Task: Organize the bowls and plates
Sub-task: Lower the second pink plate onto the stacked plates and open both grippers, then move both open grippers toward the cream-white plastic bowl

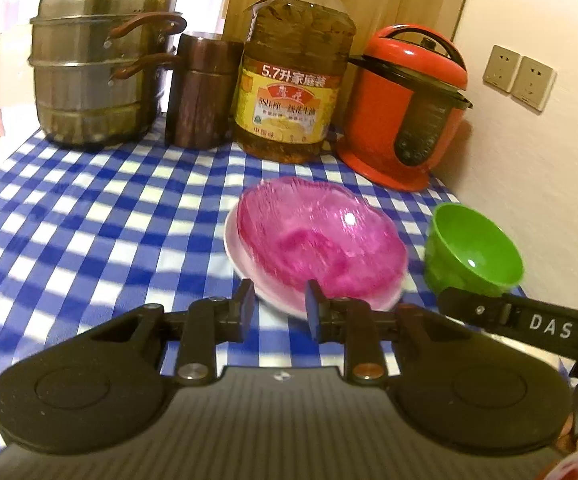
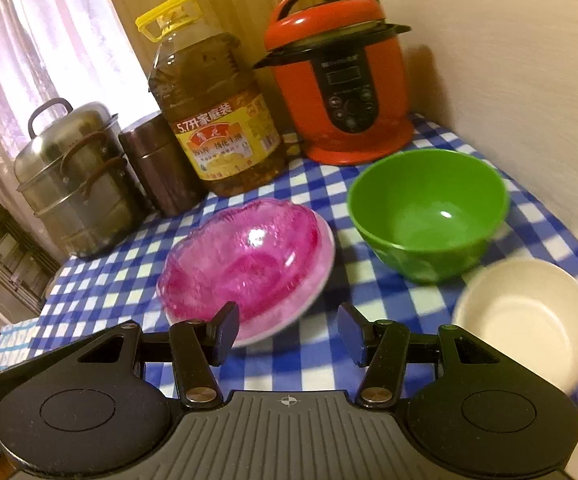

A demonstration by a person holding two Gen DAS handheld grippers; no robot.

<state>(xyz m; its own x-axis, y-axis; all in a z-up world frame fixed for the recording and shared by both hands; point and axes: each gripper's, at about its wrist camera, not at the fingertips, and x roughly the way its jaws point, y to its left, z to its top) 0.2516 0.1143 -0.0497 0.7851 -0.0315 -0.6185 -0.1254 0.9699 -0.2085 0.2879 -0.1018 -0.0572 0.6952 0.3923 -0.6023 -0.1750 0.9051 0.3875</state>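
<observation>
Atop white plate (image 2: 321,276) — translucent pink bowl (image 2: 245,252).

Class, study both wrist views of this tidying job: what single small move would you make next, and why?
Probably ease the open right gripper toward the white bowl, to nest it in the green bowl. Both grippers are empty, the pink glass plate already sits on the white plate, and the two bowls stand apart.

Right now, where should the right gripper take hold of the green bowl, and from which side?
Pinch the green bowl by its thin rim on the near edge, one finger inside, one outside. It stands upright and too wide to straddle; the open right gripper already faces that edge.
</observation>
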